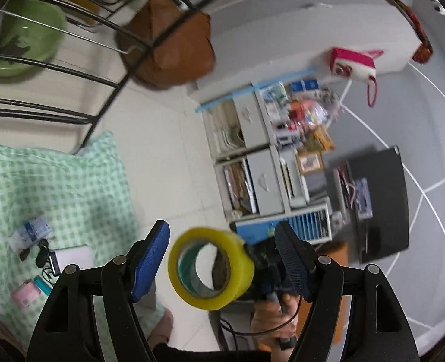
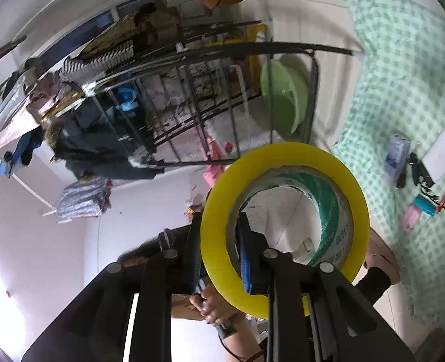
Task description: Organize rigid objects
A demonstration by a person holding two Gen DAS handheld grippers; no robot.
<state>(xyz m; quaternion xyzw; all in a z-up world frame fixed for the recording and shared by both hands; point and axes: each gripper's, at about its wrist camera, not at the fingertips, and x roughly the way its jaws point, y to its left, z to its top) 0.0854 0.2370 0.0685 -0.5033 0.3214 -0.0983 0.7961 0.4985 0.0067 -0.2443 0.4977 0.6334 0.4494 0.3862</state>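
A yellow roll of packing tape (image 1: pixel 242 271) with a green-printed core hangs in the air. My right gripper (image 2: pixel 219 217) is shut on the roll's wall (image 2: pixel 282 154), with one finger outside it and one inside the core. In the left wrist view the roll sits between the blue pads (image 1: pixel 150 259) of my left gripper (image 1: pixel 222 224), which is open with neither pad touching it. Behind the roll, a person's hand (image 1: pixel 270 313) holds the right gripper (image 1: pixel 261 259).
A green checked cloth (image 1: pixel 56 181) on the floor carries a white box (image 1: pixel 71 256), keys, a tissue pack (image 1: pixel 34 229) and a pink item (image 1: pixel 25 297). A black wire rack (image 2: pixel 222 96) holds a green basin (image 2: pixel 282 96). A brown box (image 1: pixel 174 45) and cluttered shelves (image 1: pixel 252 150) stand beyond.
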